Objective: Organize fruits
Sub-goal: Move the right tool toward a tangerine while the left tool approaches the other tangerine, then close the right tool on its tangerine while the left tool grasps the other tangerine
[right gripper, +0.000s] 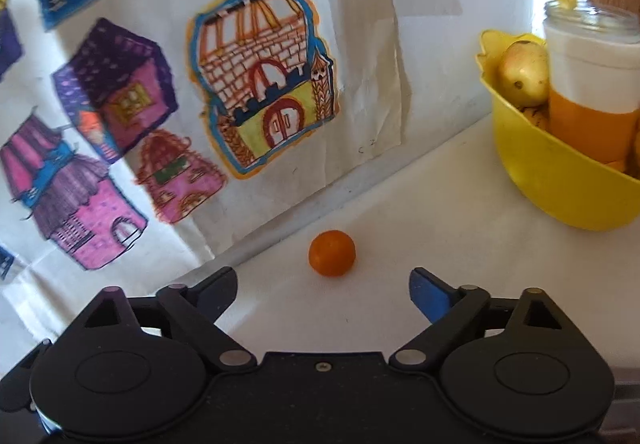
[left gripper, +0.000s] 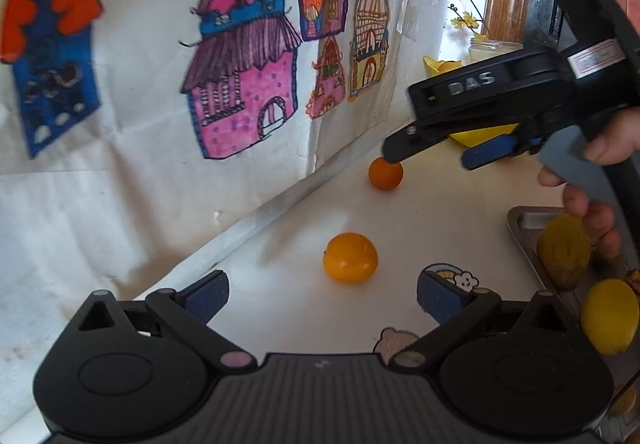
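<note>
Bare surface (right gripper: 400,211) is left around the small orange (right gripper: 332,253). Passage is bounded by the papered wall (right gripper: 360,63) behind and the yellow bowl (right gripper: 552,179) at right.

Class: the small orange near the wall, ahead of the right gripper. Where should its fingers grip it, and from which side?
Grip the small orange across its widest middle, coming down from above and in front. It is round, sits alone on the white counter, and the right gripper is open, wider than the fruit.

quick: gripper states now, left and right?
Left gripper: open, empty, orange ahead.
Right gripper: open, empty, small orange just ahead.
</note>
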Demonstrator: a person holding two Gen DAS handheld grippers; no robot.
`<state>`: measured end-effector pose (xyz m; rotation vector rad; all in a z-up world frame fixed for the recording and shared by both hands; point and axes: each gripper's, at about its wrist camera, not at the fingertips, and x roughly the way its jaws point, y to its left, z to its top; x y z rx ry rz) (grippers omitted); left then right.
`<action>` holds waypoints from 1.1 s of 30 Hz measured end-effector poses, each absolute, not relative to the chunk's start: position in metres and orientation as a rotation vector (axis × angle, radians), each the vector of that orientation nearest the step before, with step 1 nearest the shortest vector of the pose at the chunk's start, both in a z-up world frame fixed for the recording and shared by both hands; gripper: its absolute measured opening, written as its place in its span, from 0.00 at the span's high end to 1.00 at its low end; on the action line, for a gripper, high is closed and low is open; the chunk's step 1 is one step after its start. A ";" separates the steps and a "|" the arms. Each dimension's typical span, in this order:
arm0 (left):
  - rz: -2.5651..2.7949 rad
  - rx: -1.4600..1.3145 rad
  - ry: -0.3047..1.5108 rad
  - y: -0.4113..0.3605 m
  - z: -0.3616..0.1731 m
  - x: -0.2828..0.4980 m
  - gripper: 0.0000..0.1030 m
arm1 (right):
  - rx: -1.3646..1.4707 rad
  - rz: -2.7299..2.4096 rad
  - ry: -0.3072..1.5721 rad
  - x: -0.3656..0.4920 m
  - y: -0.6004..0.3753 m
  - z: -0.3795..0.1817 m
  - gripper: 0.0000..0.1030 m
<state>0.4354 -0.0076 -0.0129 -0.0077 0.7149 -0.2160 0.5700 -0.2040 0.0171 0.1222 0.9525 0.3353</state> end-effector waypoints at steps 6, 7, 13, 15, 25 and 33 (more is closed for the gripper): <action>-0.229 -0.009 0.711 -0.014 -0.016 0.445 0.09 | 0.124 0.347 0.955 0.586 -0.192 0.004 0.23; -0.232 -0.009 0.713 -0.015 -0.017 0.446 0.11 | 0.118 0.349 0.957 0.588 -0.190 0.002 0.25; -0.225 -0.023 0.717 -0.019 -0.020 0.455 0.22 | 0.095 0.347 0.962 0.599 -0.181 -0.012 0.36; -0.225 -0.029 0.721 -0.019 -0.021 0.457 0.25 | 0.105 0.340 0.964 0.601 -0.180 -0.017 0.36; -0.237 -0.052 0.737 -0.023 -0.027 0.463 0.49 | 0.120 0.324 0.951 0.609 -0.175 -0.023 0.53; -0.241 -0.072 0.745 -0.024 -0.026 0.469 0.63 | 0.137 0.290 0.936 0.604 -0.177 -0.026 0.66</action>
